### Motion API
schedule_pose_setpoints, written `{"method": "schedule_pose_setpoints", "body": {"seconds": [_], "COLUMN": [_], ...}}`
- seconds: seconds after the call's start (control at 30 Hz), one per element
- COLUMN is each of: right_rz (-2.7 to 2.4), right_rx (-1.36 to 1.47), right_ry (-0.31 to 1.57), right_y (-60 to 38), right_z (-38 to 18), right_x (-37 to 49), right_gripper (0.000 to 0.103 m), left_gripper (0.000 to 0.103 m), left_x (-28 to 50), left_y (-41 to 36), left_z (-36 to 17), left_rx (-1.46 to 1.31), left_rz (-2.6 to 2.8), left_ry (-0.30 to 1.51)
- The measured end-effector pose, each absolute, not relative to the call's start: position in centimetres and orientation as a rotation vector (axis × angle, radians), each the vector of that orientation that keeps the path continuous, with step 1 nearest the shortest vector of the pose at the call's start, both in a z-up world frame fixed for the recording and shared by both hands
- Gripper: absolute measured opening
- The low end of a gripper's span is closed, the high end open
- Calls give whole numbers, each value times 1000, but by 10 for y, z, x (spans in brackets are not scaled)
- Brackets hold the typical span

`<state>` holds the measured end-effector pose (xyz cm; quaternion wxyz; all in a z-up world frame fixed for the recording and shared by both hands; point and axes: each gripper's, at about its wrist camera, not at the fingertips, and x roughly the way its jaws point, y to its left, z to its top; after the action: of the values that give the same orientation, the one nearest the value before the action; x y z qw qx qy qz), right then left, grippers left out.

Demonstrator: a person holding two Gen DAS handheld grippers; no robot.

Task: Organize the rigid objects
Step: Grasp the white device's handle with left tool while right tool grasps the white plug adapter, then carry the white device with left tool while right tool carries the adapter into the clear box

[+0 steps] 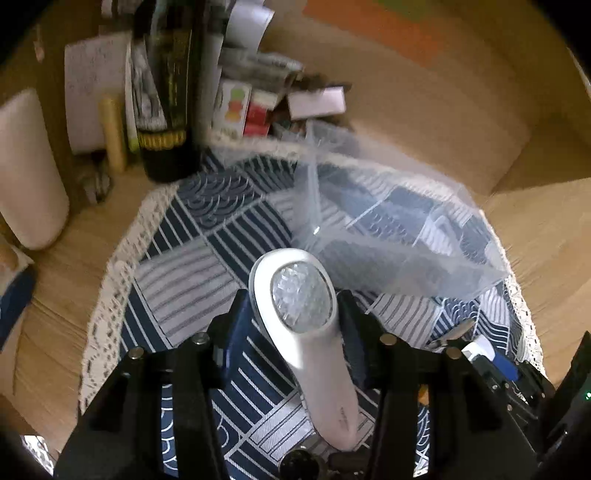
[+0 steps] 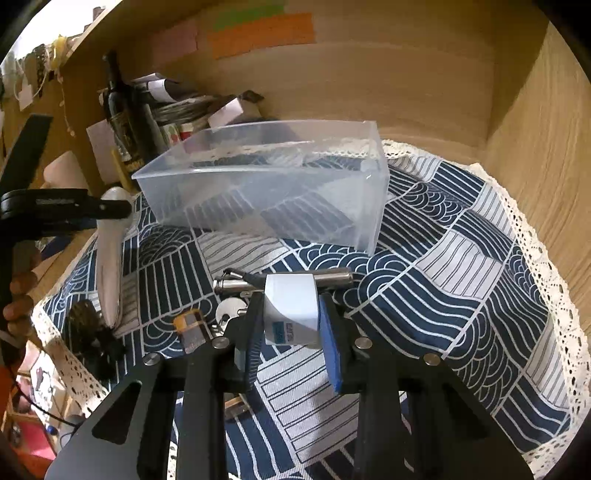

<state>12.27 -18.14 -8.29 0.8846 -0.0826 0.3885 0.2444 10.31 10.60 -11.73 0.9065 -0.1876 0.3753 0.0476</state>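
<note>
- Wooden tabletop [image 2: 535, 155] with wood walls at the far side and right; sticky notes [image 2: 258, 33] on the far wall.
- Round blue-and-white patterned cloth [image 2: 461, 266] with a lace edge covers most of the surface.
- Clear plastic bin [image 2: 266, 184] sits on the far part of the cloth and looks empty; the cloth pattern shows through its walls.
- Clutter far left, off the cloth: dark bottle [image 1: 166, 92], papers and small boxes [image 1: 236, 107], white cylinder [image 1: 29, 173].
- Left gripper [image 1: 295, 314]: closed narrow on a white handheld device [image 1: 299, 306] with a round faceted lens on its head. The device hangs tilted, handle toward the camera, over the cloth just near of the bin. In the right wrist view it is at the left edge, beside the bin's left end.
- Right gripper [image 2: 291, 317]: closed narrow on a white charger block [image 2: 291, 306] with a blue label, blue pads pressing both sides, low over the cloth's middle, near of the bin.
- Metal cylinder [image 2: 295, 282] lies on the cloth just behind the charger.
- Small items left of the right gripper: keys [image 2: 229, 312], a small orange-tipped piece [image 2: 190, 325], a dark tangled lump [image 2: 88, 332].
</note>
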Motion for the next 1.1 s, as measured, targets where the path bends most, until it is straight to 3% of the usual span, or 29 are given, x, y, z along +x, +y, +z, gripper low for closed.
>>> {"method": "schedule_pose_setpoints", "body": {"seconds": [0.4, 1.1], "right_rz": [475, 506], "right_rx": [-148, -145], "right_ry": [698, 530], "right_y": [-187, -171], "right_z": [-46, 17], "right_x": [119, 141], "right_gripper": [26, 26], "left_gripper": [41, 41], "left_x": [79, 67], "left_y": [80, 70], "left_z": [-67, 4], "left_rx": [-304, -276], "left_rz": [37, -5], "left_ry": [609, 491]}}
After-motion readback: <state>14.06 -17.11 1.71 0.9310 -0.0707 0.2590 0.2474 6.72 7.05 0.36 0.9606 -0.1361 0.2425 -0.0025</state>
